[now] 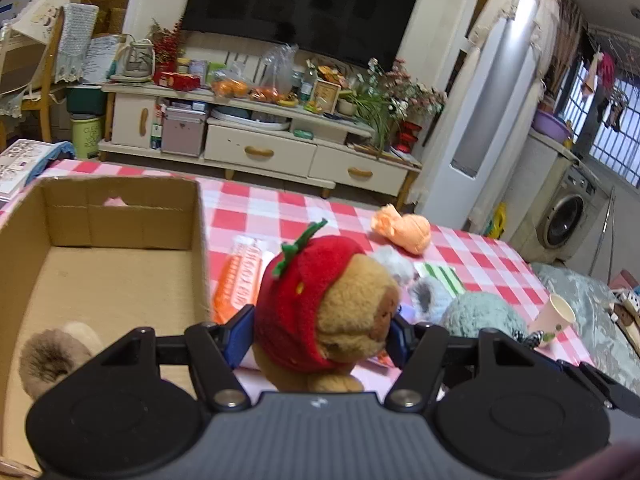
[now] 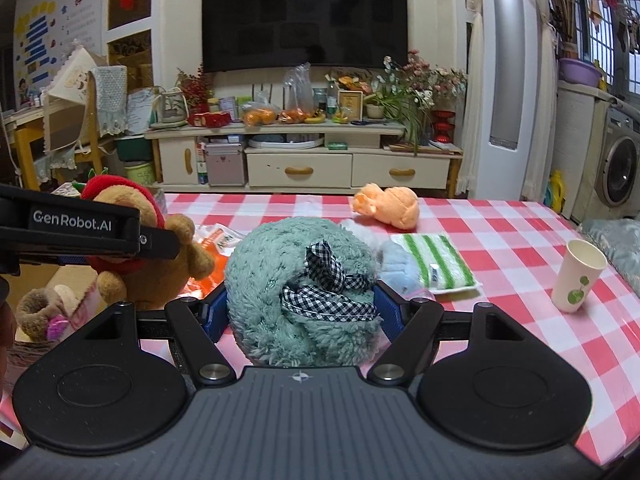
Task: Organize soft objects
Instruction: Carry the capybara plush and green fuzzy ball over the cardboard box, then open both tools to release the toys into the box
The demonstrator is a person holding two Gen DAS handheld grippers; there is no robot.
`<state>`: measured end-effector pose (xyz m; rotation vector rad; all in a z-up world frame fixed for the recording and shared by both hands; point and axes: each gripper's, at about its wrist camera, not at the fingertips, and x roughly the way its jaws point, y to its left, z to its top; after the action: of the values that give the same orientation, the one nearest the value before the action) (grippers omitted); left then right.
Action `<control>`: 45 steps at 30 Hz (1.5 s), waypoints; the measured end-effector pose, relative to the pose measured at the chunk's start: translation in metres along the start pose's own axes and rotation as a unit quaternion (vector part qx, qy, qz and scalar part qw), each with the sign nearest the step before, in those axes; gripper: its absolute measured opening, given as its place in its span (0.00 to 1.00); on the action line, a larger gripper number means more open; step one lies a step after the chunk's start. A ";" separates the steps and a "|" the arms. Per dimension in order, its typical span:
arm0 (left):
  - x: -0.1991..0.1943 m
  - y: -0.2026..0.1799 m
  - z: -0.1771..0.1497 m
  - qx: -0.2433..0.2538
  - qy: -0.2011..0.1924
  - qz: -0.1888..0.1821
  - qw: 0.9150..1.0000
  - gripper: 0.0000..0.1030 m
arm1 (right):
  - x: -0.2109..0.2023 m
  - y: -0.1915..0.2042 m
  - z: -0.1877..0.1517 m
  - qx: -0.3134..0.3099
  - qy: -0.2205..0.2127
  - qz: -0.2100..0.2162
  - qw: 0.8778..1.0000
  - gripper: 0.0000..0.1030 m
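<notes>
My left gripper [image 1: 320, 330] is shut on a brown plush bear in a red strawberry hood [image 1: 324, 304] and holds it just right of an open cardboard box [image 1: 200, 240]; the bear also shows in the right wrist view [image 2: 152, 248]. A fuzzy beige-grey toy [image 1: 52, 352] lies in the box's near corner. My right gripper [image 2: 300, 312] is shut on a fluffy teal plush with a checked bow [image 2: 288, 264], low over the red-checked table [image 2: 500, 240]. An orange plush [image 2: 390, 206] lies farther back. A light blue plush [image 2: 396, 264] lies behind the teal one.
A green-striped cloth pack [image 2: 436, 262] and an orange snack packet [image 1: 238, 276] lie on the table. A paper cup [image 2: 578, 276] stands at the right. A TV cabinet [image 2: 320, 168] and washing machine [image 2: 618, 168] stand beyond the table.
</notes>
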<state>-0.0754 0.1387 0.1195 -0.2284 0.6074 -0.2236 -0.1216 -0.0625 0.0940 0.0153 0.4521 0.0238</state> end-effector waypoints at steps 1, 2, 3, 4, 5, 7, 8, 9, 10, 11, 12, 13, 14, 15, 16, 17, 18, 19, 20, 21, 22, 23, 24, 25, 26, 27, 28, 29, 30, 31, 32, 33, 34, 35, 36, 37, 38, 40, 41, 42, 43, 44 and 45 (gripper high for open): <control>-0.001 0.002 0.001 -0.003 -0.003 0.002 1.000 0.62 | 0.000 0.002 0.001 -0.002 -0.001 0.002 1.000 0.87; -0.004 0.005 0.003 -0.006 -0.007 0.004 1.000 0.62 | 0.000 0.004 0.002 -0.003 -0.003 0.004 1.000 0.87; -0.006 0.009 0.005 -0.009 -0.010 0.006 1.000 0.62 | 0.000 0.007 0.003 -0.004 -0.004 0.007 1.000 0.87; -0.008 0.013 0.006 -0.012 -0.014 0.008 1.000 0.62 | 0.001 0.009 0.005 -0.005 -0.005 0.010 1.000 0.87; -0.011 0.016 0.008 -0.015 -0.018 0.011 1.000 0.62 | 0.002 0.011 0.007 -0.006 -0.007 0.014 1.000 0.87; -0.015 0.023 0.010 -0.020 -0.025 0.018 0.999 0.62 | 0.002 0.018 0.010 -0.009 -0.011 0.023 1.000 0.87; -0.018 0.027 0.012 -0.022 -0.028 0.023 0.999 0.62 | 0.002 0.022 0.013 -0.012 -0.014 0.028 0.999 0.87; -0.020 0.030 0.013 -0.024 -0.032 0.028 0.999 0.62 | 0.003 0.026 0.016 -0.014 -0.017 0.032 0.999 0.87; -0.021 0.034 0.015 -0.026 -0.036 0.033 0.998 0.62 | 0.003 0.030 0.018 -0.017 -0.020 0.038 0.999 0.87; -0.023 0.037 0.016 -0.029 -0.040 0.037 0.998 0.62 | 0.004 0.034 0.021 -0.019 -0.022 0.043 0.999 0.87; -0.023 0.042 0.018 -0.032 -0.044 0.042 0.998 0.63 | 0.005 0.040 0.024 -0.021 -0.025 0.050 0.998 0.87; -0.025 0.046 0.020 -0.033 -0.049 0.048 0.997 0.63 | 0.006 0.046 0.027 -0.023 -0.027 0.056 0.998 0.87; -0.026 0.050 0.022 -0.033 -0.053 0.054 0.997 0.63 | 0.006 0.051 0.029 -0.027 -0.028 0.063 0.997 0.87; -0.027 0.054 0.024 -0.034 -0.057 0.063 0.996 0.63 | 0.008 0.057 0.030 -0.031 -0.028 0.069 0.997 0.87; -0.027 0.058 0.027 -0.037 -0.061 0.071 0.995 0.63 | 0.008 0.062 0.032 -0.034 -0.029 0.076 0.996 0.87; -0.028 0.063 0.028 -0.040 -0.063 0.077 0.994 0.63 | 0.010 0.068 0.033 -0.036 -0.029 0.082 0.996 0.87; -0.028 0.068 0.030 -0.045 -0.065 0.082 0.993 0.63 | 0.010 0.074 0.034 -0.039 -0.028 0.089 0.995 0.88; -0.028 0.075 0.032 -0.052 -0.065 0.087 0.993 0.63 | 0.012 0.079 0.034 -0.043 -0.027 0.096 0.994 0.88; -0.027 0.082 0.034 -0.059 -0.065 0.092 0.992 0.63 | 0.015 0.085 0.037 -0.047 -0.026 0.103 0.993 0.88; -0.025 0.087 0.035 -0.065 -0.065 0.097 0.991 0.63 | 0.016 0.091 0.037 -0.052 -0.025 0.109 0.992 0.88; -0.025 0.091 0.035 -0.070 -0.064 0.102 0.990 0.63 | 0.017 0.096 0.037 -0.057 -0.024 0.115 0.991 0.88; -0.024 0.096 0.036 -0.074 -0.063 0.105 0.990 0.63 | 0.019 0.101 0.038 -0.062 -0.024 0.122 0.990 0.88; -0.024 0.100 0.037 -0.077 -0.062 0.109 0.989 0.63 | 0.021 0.107 0.038 -0.067 -0.023 0.127 0.989 0.88; -0.023 0.104 0.037 -0.080 -0.062 0.113 0.988 0.63 | 0.024 0.112 0.039 -0.071 -0.022 0.132 0.989 0.88; -0.022 0.107 0.038 -0.083 -0.061 0.117 0.988 0.63 | 0.026 0.114 0.041 -0.074 -0.020 0.137 0.988 0.88; -0.022 0.111 0.038 -0.084 -0.060 0.121 0.987 0.63 | 0.028 0.118 0.042 -0.077 -0.018 0.143 0.987 0.88; -0.021 0.114 0.038 -0.087 -0.058 0.124 0.987 0.63 | 0.031 0.123 0.042 -0.080 -0.016 0.147 0.986 0.88; -0.020 0.117 0.039 -0.089 -0.056 0.126 0.986 0.63 | 0.033 0.126 0.042 -0.083 -0.014 0.151 0.985 0.88; -0.018 0.120 0.039 -0.091 -0.053 0.128 0.986 0.63 | 0.036 0.129 0.041 -0.085 -0.011 0.154 0.984 0.88; -0.018 0.122 0.039 -0.093 -0.050 0.129 0.986 0.63 | 0.038 0.131 0.041 -0.087 -0.007 0.156 0.984 0.88; -0.017 0.124 0.039 -0.095 -0.048 0.132 0.986 0.63 | 0.037 0.131 0.040 -0.087 -0.005 0.159 0.983 0.88; -0.016 0.125 0.038 -0.097 -0.046 0.134 0.985 0.63 | 0.039 0.131 0.040 -0.088 -0.001 0.162 0.983 0.88; -0.016 0.125 0.038 -0.098 -0.044 0.135 0.985 0.63 | 0.041 0.133 0.040 -0.088 0.002 0.165 0.982 0.89; -0.015 0.126 0.038 -0.098 -0.042 0.136 0.985 0.63 | 0.041 0.134 0.039 -0.089 0.005 0.169 0.982 0.89; -0.014 0.126 0.038 -0.099 -0.040 0.137 0.985 0.63 | 0.042 0.135 0.039 -0.089 0.008 0.173 0.981 0.89; -0.014 0.126 0.038 -0.099 -0.039 0.138 0.985 0.63 | 0.042 0.137 0.038 -0.091 0.011 0.177 0.980 0.89; -0.012 0.126 0.038 -0.099 -0.036 0.141 0.984 0.63 | 0.042 0.138 0.037 -0.093 0.014 0.180 0.979 0.89; -0.010 0.128 0.038 -0.102 -0.031 0.145 0.984 0.63 | 0.042 0.140 0.034 -0.098 0.018 0.184 0.978 0.92; -0.009 0.129 0.038 -0.103 -0.028 0.147 0.983 0.63 | 0.044 0.142 0.036 -0.102 0.020 0.186 0.977 0.93; -0.008 0.129 0.038 -0.104 -0.026 0.149 0.983 0.63 | 0.043 0.143 0.035 -0.105 0.022 0.187 0.976 0.98; -0.007 0.129 0.038 -0.103 -0.025 0.152 0.983 0.63 | 0.042 0.142 0.033 -0.109 0.020 0.186 0.976 0.98; -0.007 0.129 0.038 -0.102 -0.024 0.155 0.982 0.65 | 0.041 0.142 0.032 -0.114 0.018 0.184 0.976 0.98; -0.008 0.128 0.038 -0.101 -0.025 0.156 0.982 0.68 | 0.039 0.143 0.031 -0.117 0.018 0.182 0.976 0.98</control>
<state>-0.0418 0.2682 0.1182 -0.3294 0.6076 0.1477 -0.0755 0.0808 0.1075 -0.1342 0.4749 0.4388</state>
